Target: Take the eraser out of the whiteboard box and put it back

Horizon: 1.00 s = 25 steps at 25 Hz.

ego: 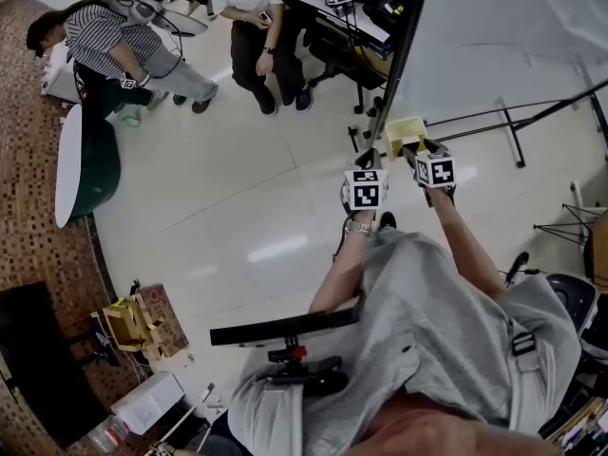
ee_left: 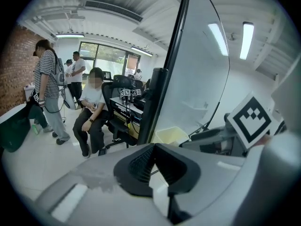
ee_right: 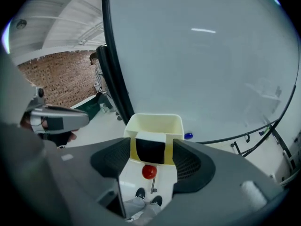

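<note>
Plainly, the right gripper (ee_right: 151, 144) stands with its jaws well apart, and the eraser (ee_right: 150, 152), white on top and black on the face turned to the camera, sits in the gap between them. A sliver of yellow shows on each side of the eraser, between it and the ribbed pads (ee_right: 189, 163), so the pads look just clear of it rather than pressed against it. Whether the eraser is seated down in the whiteboard box (ee_right: 155, 120) or raised a little at its front wall cannot be told. The pale yellow box, open at the top, lies right at the fingertips and sits against the lower part of the whiteboard (ee_right: 202, 69). A small blue dot (ee_right: 188, 136) shows on the board just to the right of the box, and a small red ball (ee_right: 149, 172) shows in the gap below the eraser, nearer the camera. The left gripper (ee_left: 154, 147) has its jaws closed together with nothing between them. It is held just beside the right gripper, on its left, close to the board's black edge (ee_left: 164, 74), and touches neither box nor eraser. Across the pale floor (ego: 247, 207), well apart from both grippers, a seated person (ego: 255, 36) and a person in a striped shirt (ego: 106, 38) are in view.
</note>
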Motion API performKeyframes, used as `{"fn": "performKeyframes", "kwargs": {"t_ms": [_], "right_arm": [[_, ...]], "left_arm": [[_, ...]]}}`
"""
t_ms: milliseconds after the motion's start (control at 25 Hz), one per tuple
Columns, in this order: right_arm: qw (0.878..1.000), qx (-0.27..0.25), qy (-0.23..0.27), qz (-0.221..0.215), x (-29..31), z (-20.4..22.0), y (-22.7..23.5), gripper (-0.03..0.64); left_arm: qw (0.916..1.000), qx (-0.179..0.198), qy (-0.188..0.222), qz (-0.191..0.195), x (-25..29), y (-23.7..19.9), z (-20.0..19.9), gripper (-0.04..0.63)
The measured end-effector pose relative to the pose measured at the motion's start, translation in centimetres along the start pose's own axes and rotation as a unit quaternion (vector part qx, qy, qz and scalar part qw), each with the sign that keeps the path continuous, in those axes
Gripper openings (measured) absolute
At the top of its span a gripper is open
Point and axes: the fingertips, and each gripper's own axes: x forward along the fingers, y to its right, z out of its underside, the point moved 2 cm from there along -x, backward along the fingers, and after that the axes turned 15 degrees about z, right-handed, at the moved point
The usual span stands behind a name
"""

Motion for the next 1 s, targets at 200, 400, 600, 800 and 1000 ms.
{"fn": "performKeyframes", "kwargs": {"t_ms": [200,400,600,800,1000], "right_arm": [[0.998,0.028,0.059,-0.019,-3.0,-0.7,-0.1,0.003],[0.991,0.024,0.065,-0.115,-6.3,2.1,-3.6,0.003],[0.986,0.016,0.066,-0.152,-11.3,6.9,-4.5,0.003],[0.982,0.009,0.046,-0.181,-14.1,11.5,-3.9,0.003],[0.979,-0.008,0.048,-0.196,-15.9,11.5,-4.7,0.003]], "left_arm": [[1.0,-0.004,-0.004,-0.004,-0.4,2.0,2.3,0.003],[0.999,-0.011,0.003,-0.043,-2.9,4.2,4.6,0.003],[0.9977,-0.027,0.001,-0.062,-4.6,10.1,8.7,0.003],[0.9967,-0.024,-0.02,-0.075,-4.7,14.4,12.1,0.003],[0.9965,-0.021,-0.016,-0.079,-5.5,15.0,11.6,0.003]]}}
